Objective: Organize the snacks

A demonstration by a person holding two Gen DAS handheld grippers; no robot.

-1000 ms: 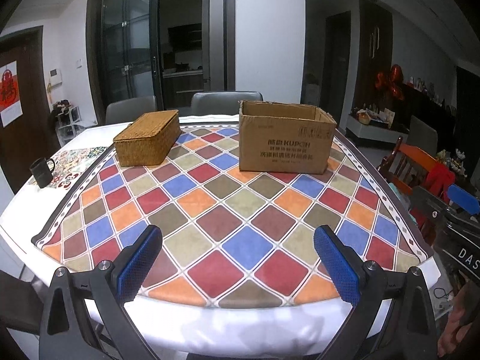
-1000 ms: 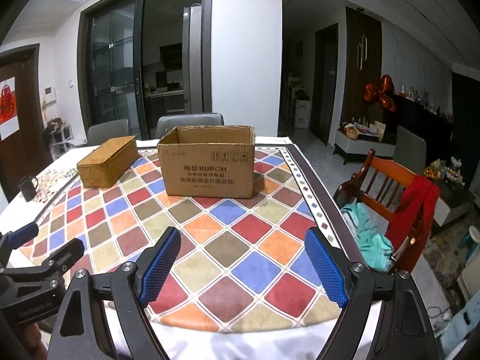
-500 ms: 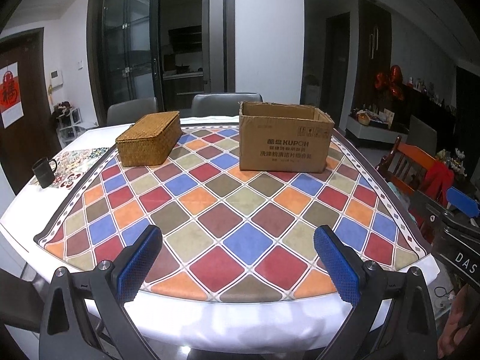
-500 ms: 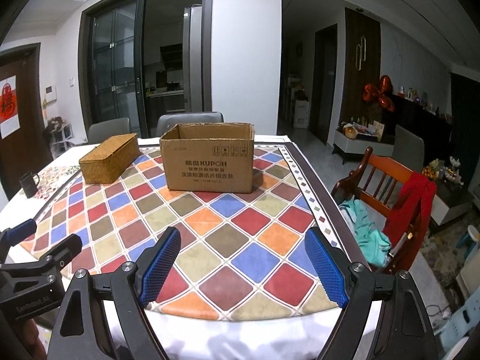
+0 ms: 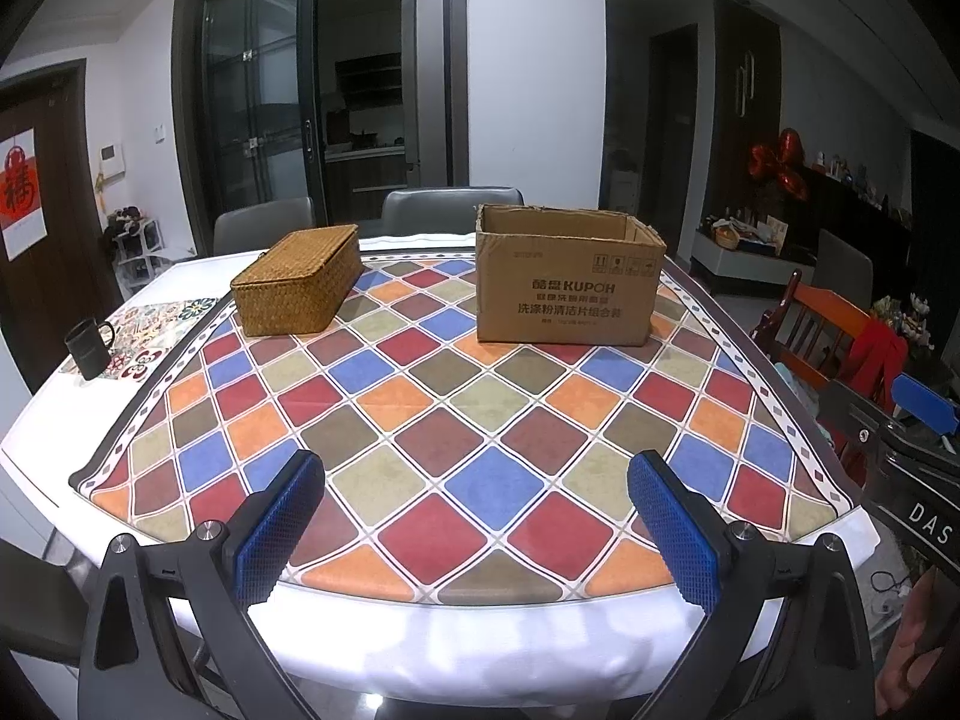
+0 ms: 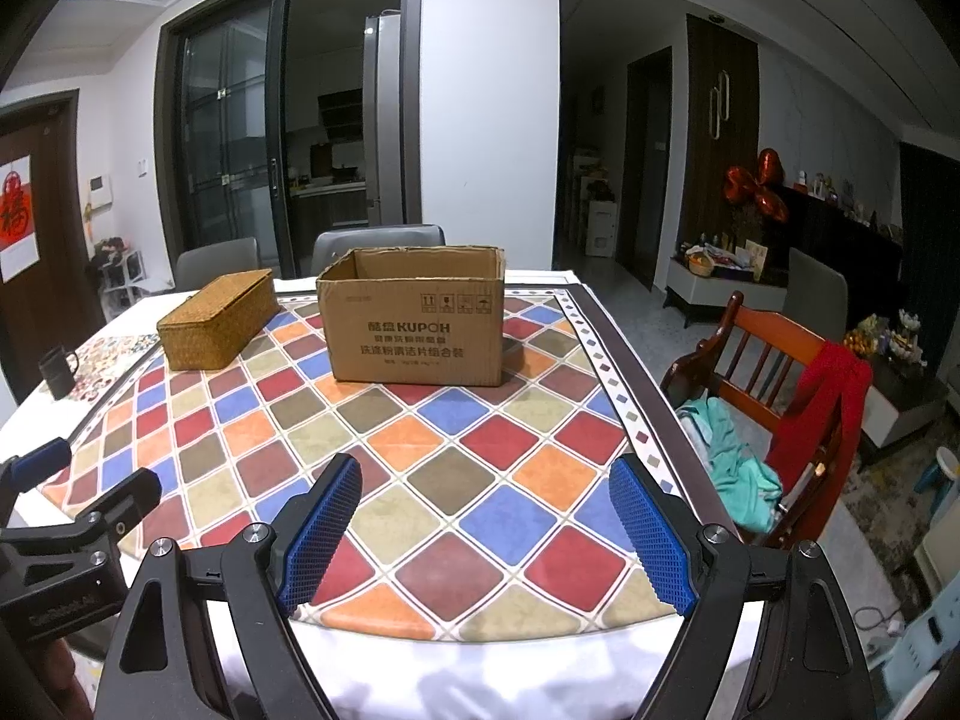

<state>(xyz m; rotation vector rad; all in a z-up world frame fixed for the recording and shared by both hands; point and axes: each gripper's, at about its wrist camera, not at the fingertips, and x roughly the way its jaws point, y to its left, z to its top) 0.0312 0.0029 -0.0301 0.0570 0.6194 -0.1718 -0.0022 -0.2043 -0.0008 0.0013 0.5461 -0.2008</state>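
Note:
An open brown cardboard box (image 5: 567, 282) stands at the far side of the table; it also shows in the right wrist view (image 6: 417, 315). Its inside is hidden. A closed woven wicker box (image 5: 298, 279) sits to its left, also in the right wrist view (image 6: 219, 318). No snacks are visible. My left gripper (image 5: 477, 531) is open and empty over the table's near edge. My right gripper (image 6: 486, 531) is open and empty, also at the near edge, to the right of the left one.
The table (image 5: 450, 648) carries a colourful diamond-pattern mat (image 5: 456, 414). A black mug (image 5: 89, 343) stands at the far left on a patterned placemat. A wooden chair with clothes (image 6: 780, 396) stands right of the table. Grey chairs (image 5: 450, 213) stand behind it.
Both grippers have drawn back from the table; the box and wicker box look farther away and more white table edge shows. Both stay open.

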